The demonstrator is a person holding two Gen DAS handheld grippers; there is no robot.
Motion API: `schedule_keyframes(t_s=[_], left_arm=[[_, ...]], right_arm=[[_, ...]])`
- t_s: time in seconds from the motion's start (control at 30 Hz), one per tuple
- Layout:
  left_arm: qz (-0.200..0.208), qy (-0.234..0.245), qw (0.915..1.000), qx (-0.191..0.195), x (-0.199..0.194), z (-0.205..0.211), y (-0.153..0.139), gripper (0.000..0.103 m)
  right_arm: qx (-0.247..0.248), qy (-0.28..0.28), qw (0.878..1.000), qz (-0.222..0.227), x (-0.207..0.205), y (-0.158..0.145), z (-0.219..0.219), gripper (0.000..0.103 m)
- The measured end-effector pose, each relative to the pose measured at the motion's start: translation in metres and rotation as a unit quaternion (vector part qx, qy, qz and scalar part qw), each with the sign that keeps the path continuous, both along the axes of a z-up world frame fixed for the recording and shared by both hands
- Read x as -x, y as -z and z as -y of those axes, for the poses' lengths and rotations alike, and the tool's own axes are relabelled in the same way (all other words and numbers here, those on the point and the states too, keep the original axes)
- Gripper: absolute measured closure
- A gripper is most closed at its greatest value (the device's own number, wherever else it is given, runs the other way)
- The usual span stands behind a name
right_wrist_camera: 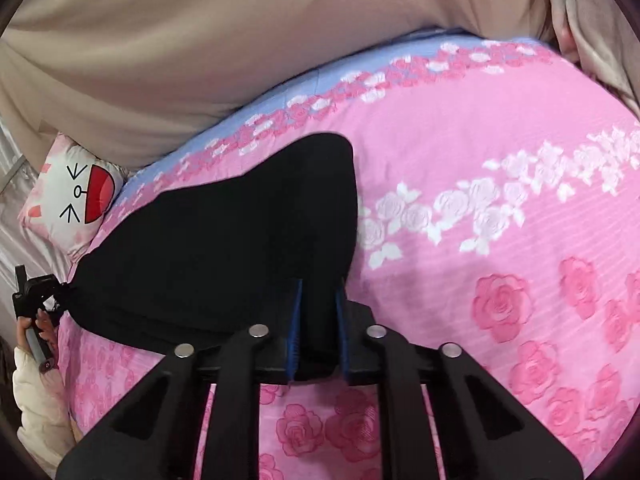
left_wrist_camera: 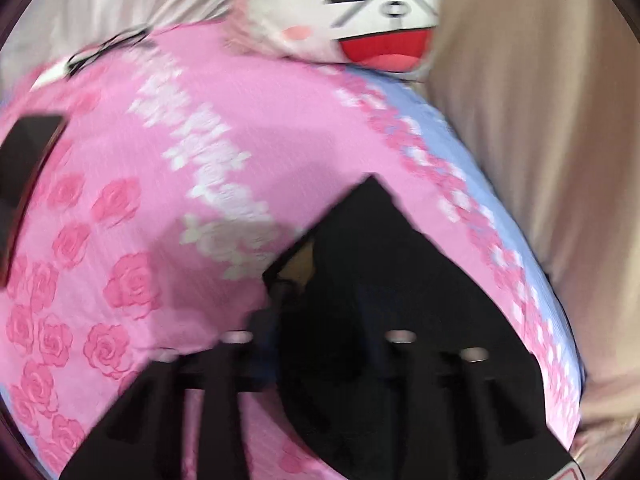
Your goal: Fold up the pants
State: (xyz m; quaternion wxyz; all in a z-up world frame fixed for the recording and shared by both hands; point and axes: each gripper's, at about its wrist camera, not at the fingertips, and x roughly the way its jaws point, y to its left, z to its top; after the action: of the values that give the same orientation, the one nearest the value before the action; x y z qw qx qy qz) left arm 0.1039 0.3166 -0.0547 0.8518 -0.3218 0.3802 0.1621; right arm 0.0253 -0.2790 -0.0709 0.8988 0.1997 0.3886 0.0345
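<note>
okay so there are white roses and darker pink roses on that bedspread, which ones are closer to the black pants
The white roses: their band starts right at the edge of the black pants. The darker pink roses lie farther out.

Matt black cloth pants [right_wrist_camera: 224, 232], textured bedspread [right_wrist_camera: 500, 152]

Bare pink bedspread [right_wrist_camera: 500, 152] lies open right of the black pants [right_wrist_camera: 224, 240]; a cartoon pillow [right_wrist_camera: 76, 196] and beige curtain [right_wrist_camera: 200, 40] crowd the far-left edge.
</note>
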Motion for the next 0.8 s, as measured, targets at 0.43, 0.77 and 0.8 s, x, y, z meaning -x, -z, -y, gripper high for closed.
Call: schedule_keyframes(t_s=[0.43, 0.77, 0.8], left_arm=[[0.129, 0.162, 0.9713, -0.117, -0.002, 0.146, -0.117, 0.087], [0.156, 0.337, 0.9108, -0.181, 0.001, 0.322, -0.14, 0.087], [0.154, 0.351, 0.9053, -0.183, 0.001, 0.337, -0.138, 0.087]], right_arm=[[-0.053, 0.009, 0.998, 0.022, 0.003, 0.013, 0.016, 0.08], [-0.158, 0.068, 0.982, 0.08, 0.022, 0.017, 0.06, 0.061], [-0.158, 0.068, 0.981, 0.086, 0.023, 0.016, 0.06, 0.061]])
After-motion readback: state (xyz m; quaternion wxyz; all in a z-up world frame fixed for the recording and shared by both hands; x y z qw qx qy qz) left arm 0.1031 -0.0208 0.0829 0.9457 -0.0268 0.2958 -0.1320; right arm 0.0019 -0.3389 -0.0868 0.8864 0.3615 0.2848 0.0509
